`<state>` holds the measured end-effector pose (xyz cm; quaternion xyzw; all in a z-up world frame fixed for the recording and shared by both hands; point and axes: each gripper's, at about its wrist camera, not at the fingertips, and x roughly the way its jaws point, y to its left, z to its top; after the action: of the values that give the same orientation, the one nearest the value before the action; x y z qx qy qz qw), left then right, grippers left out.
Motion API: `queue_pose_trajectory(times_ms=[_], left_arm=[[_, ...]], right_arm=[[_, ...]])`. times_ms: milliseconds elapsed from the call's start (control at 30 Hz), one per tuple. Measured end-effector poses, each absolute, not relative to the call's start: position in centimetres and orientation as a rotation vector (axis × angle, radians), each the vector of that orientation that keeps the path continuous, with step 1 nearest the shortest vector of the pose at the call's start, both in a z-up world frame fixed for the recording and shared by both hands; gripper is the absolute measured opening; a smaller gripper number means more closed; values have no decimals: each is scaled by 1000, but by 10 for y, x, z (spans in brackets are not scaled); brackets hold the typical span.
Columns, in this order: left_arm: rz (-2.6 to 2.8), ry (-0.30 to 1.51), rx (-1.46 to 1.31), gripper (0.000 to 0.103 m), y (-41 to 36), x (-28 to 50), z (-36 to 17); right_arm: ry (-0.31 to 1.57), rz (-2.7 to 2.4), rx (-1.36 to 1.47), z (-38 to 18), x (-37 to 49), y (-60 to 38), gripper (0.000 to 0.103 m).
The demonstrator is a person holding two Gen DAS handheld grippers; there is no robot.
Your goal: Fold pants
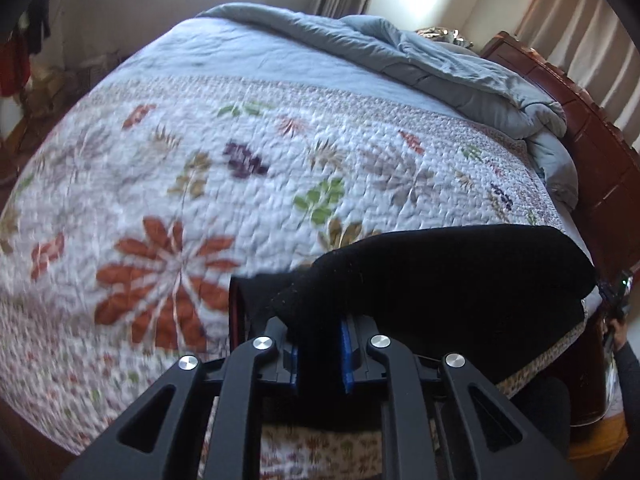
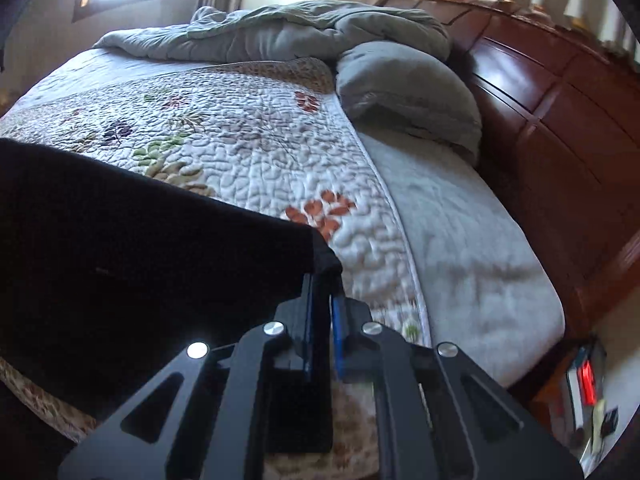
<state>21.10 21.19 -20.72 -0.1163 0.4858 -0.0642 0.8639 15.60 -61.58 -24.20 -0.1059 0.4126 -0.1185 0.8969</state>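
Left wrist view: left hand-held gripper (image 1: 318, 346) clamps black fleece pants (image 1: 460, 268) at 6 o'clock; right hand-held gripper (image 2: 320, 316) likewise pinches them; best keep the edge taut and level.

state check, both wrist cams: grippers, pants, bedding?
left gripper: shut on black pants
right gripper: shut on black pants
black pants: held up by both grippers over the near bed edge
floral quilted bedspread: spread flat
grey-blue duvet: bunched along the headboard side
grey pillow: lying against the wooden headboard

pants (image 1: 460, 276) on quilt (image 1: 240, 168); duvet (image 1: 440, 68) behind, beside headboard (image 1: 592, 152).
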Motion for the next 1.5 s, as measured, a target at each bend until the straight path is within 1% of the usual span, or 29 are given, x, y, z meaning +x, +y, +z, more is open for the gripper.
queue_pose_trajectory(times_ms=[67, 167, 200, 233, 300, 333, 400, 433, 533, 667, 733, 800, 900, 933, 1000, 1100, 1200, 1233, 1267, 1333, 1367, 1400, 1433, 1467, 1500], left_arm=[[-122, 1034, -273, 19, 218, 198, -221], [-78, 1064, -303, 29, 227, 182, -244], [-57, 1079, -299, 38, 228, 177, -250], [-40, 1090, -294, 49, 229, 175, -254], [-12, 1113, -278, 57, 230, 166, -265], [6, 1122, -270, 62, 230, 163, -267], [42, 1143, -268, 65, 235, 154, -274], [59, 1150, -286, 71, 241, 149, -276], [97, 1150, -339, 74, 254, 134, -276], [105, 1098, -424, 75, 265, 115, -265], [89, 1050, -463, 82, 265, 108, -257], [73, 1010, -494, 85, 263, 107, -252], [74, 953, -515, 85, 256, 111, -245], [77, 941, -527, 87, 255, 112, -245], [75, 949, -539, 89, 251, 120, -250], [75, 1053, -506, 89, 240, 138, -270], [95, 1135, -476, 88, 232, 147, -285], [93, 1159, -482, 84, 230, 151, -289], [94, 1180, -483, 78, 228, 152, -294], [91, 1236, -495, 42, 225, 156, -304], [96, 1255, -509, 36, 224, 158, -308], [104, 1263, -512, 32, 223, 159, -309], [114, 1266, -510, 30, 223, 159, -310], [125, 1270, -515, 29, 222, 161, -309], [133, 1273, -520, 28, 222, 161, -309]], right_arm=[[856, -271, -189, -247, 141, -615, 7], [877, -292, -155, -251, 128, -613, 8], [884, -297, -144, -252, 122, -613, 11], [910, -293, -117, -256, 117, -613, 13], [943, -294, -67, -262, 110, -612, 26], [976, -285, -33, -266, 108, -612, 30], [1013, -274, 14, -273, 100, -609, 35], [1037, -269, 33, -278, 98, -607, 38], [1082, -247, 124, -284, 92, -604, 39], [1098, -181, 330, -284, 78, -602, 49], [1082, -157, 443, -281, 72, -605, 52], [1053, -141, 581, -277, 63, -611, 56], [976, -120, 810, -271, 47, -623, 61], [935, -119, 890, -267, 41, -628, 62], [884, -122, 975, -260, 38, -637, 65], [843, -124, 1054, -255, 42, -645, 70], [839, -153, 1103, -257, 54, -653, 70], [841, -162, 1111, -258, 56, -656, 70], [845, -174, 1119, -260, 60, -659, 70], [856, -201, 1134, -266, 67, -665, 70], [855, -210, 1138, -267, 70, -666, 67], [857, -217, 1133, -268, 72, -668, 52], [863, -220, 1118, -268, 79, -669, 43], [875, -222, 1103, -270, 84, -669, 23], [889, -233, 1081, -269, 89, -668, 11]])
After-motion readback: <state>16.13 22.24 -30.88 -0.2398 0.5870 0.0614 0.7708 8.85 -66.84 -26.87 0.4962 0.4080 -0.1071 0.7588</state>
